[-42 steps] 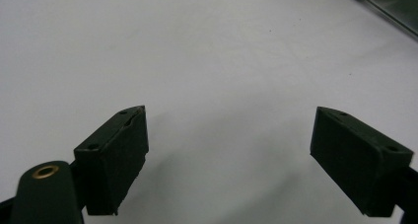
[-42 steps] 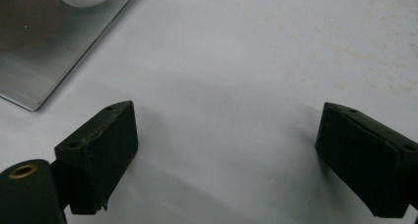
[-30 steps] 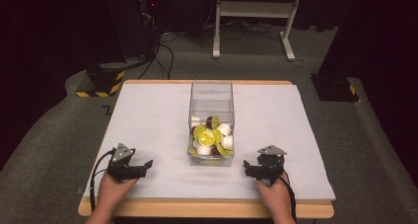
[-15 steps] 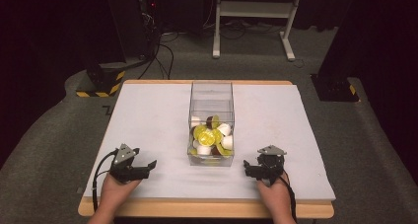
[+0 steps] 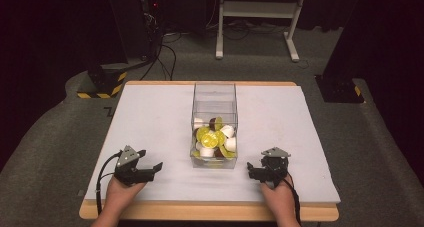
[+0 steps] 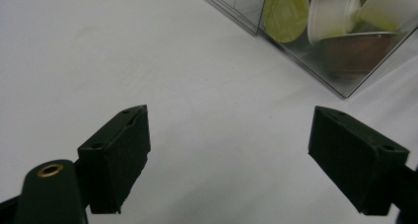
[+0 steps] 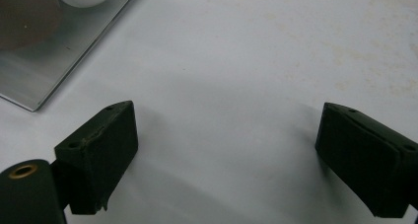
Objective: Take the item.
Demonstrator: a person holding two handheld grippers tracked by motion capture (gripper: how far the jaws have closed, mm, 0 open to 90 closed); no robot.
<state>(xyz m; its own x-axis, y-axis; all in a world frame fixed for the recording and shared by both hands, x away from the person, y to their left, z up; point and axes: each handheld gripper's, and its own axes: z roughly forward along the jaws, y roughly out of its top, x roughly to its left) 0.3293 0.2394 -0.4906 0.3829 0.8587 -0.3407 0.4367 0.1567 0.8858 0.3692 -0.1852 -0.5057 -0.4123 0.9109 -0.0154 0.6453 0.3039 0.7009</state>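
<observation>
**Both grippers wait wide open beside the box of capsules**

The white table cover point(image 5: 150, 117) spreads across the whole work area, and near its middle stands a clear plastic box point(image 5: 214, 101), its near half heaped with coffee capsules point(image 5: 214, 138) in yellow, white and brown. The box is probably light and stiff, with slick walls that offer little purchase, so it would be better steadied at a rim or corner than squeezed across its width. The capsules look light and thin-walled (easily dented, I would guess) and are best pinched gently across the body, just under the flange.

The left gripper point(image 5: 150, 169) rests on the cover near the front edge, left of the box, jaws spread wide with nothing between them. The right gripper point(image 5: 255, 171) sits just right of the box's near corner, likewise fully open and empty.
</observation>
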